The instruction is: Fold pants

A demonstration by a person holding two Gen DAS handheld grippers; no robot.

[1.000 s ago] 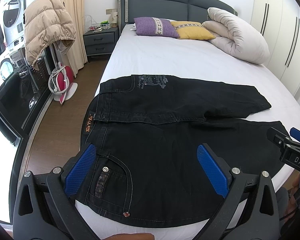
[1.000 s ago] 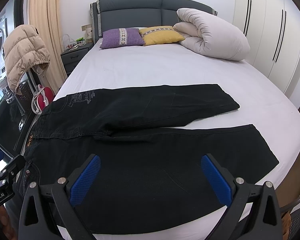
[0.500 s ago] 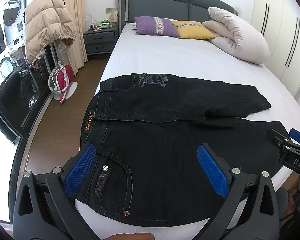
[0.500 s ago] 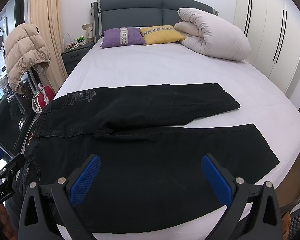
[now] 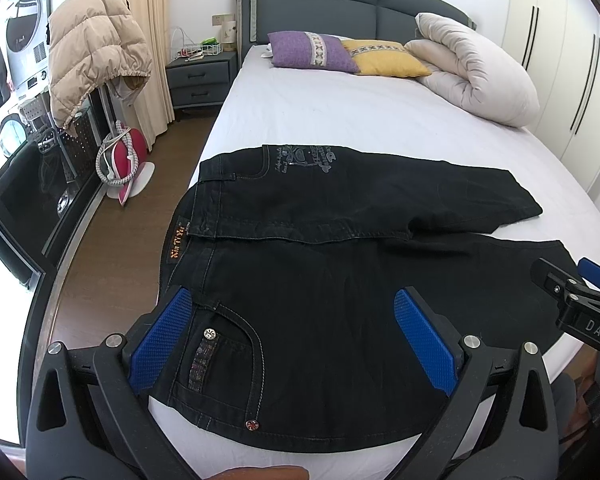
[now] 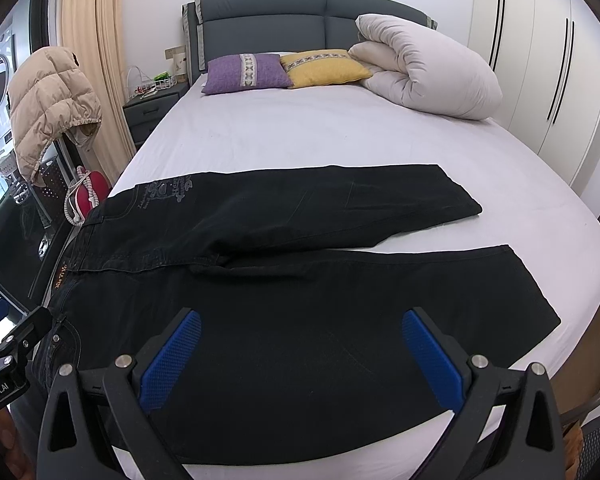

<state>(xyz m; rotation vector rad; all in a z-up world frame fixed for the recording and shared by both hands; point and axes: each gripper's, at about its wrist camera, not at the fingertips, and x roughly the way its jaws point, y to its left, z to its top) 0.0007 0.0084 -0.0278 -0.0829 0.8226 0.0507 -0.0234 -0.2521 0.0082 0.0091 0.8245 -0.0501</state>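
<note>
Black jeans (image 5: 332,264) lie flat across the foot of the bed, waistband to the left, the two legs spread apart toward the right; they also show in the right wrist view (image 6: 300,280). My left gripper (image 5: 294,336) is open and empty, hovering above the front pocket near the waistband. My right gripper (image 6: 298,354) is open and empty above the near leg. The right gripper's tip shows in the left wrist view (image 5: 572,296); the left one shows at the edge of the right wrist view (image 6: 8,352).
The bed (image 5: 340,120) has a white sheet, a purple pillow (image 5: 312,50), a yellow pillow (image 5: 384,62) and a rolled duvet (image 5: 476,72) by the headboard. A nightstand (image 5: 200,78), a beige jacket (image 5: 92,64) and wood floor are to the left. Wardrobes (image 6: 540,72) stand at right.
Both grippers stay open and nearly still; the views have shifted only slightly. The jeans have not moved.
</note>
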